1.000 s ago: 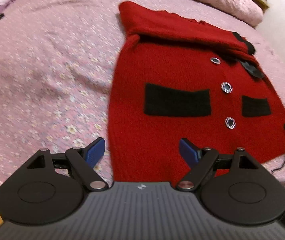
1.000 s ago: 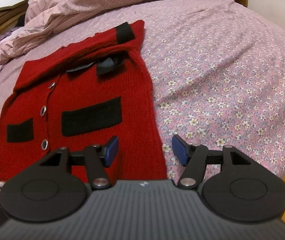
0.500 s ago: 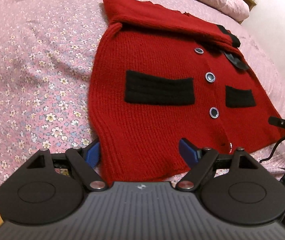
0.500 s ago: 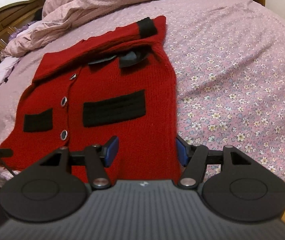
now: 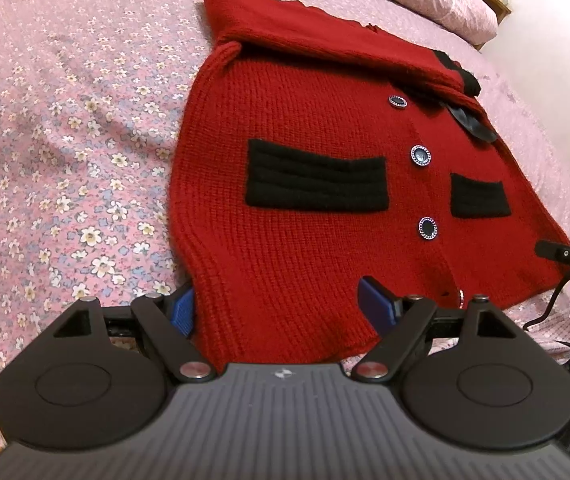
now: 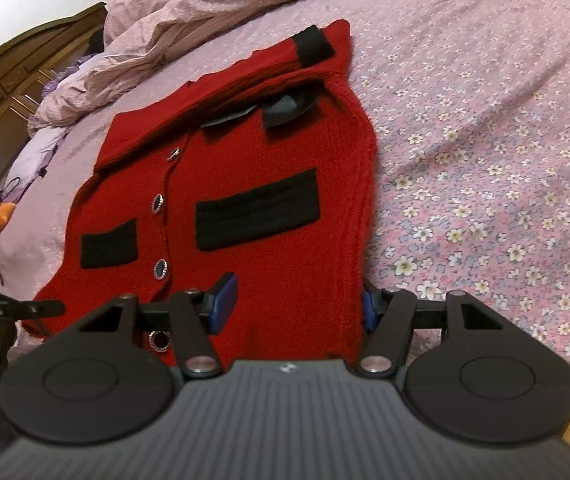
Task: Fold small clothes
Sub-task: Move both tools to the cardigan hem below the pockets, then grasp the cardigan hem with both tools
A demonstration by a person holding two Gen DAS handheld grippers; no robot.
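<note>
On a bed with a pink flowered sheet (image 5: pixel 65 128), a small red knitted cardigan (image 5: pixel 305 184) lies flat, front up, buttoned down the middle, with two black pocket patches. Its sleeves are folded across the top, one black cuff (image 6: pixel 314 44) showing at the far right corner. A rumpled pink duvet (image 6: pixel 213 12) is heaped beyond it, near a dark wooden headboard (image 6: pixel 21 76).

Compared with a second ago, both grippers now sit closer to the cardigan's near hem, each lined up with a bottom corner. The left gripper (image 5: pixel 283 306) has its jaws spread wide: one blue pad is at the cardigan's left side edge, partly hidden by the knit, while the other hovers over the red fabric. The right gripper (image 6: pixel 295 300) has its jaws parted as well: one pad is over the cloth, the other at the right side edge. Neither pair of pads is pressing the fabric together, so the cardigan is not yet gripped.

This change suggests the approach is nearly finished. The likely next step is to close each gripper on its hem corner and lift the bottom up toward the collar. A likely risk is pinching the bedsheet along with the thick knit, or catching only one layer.
</note>
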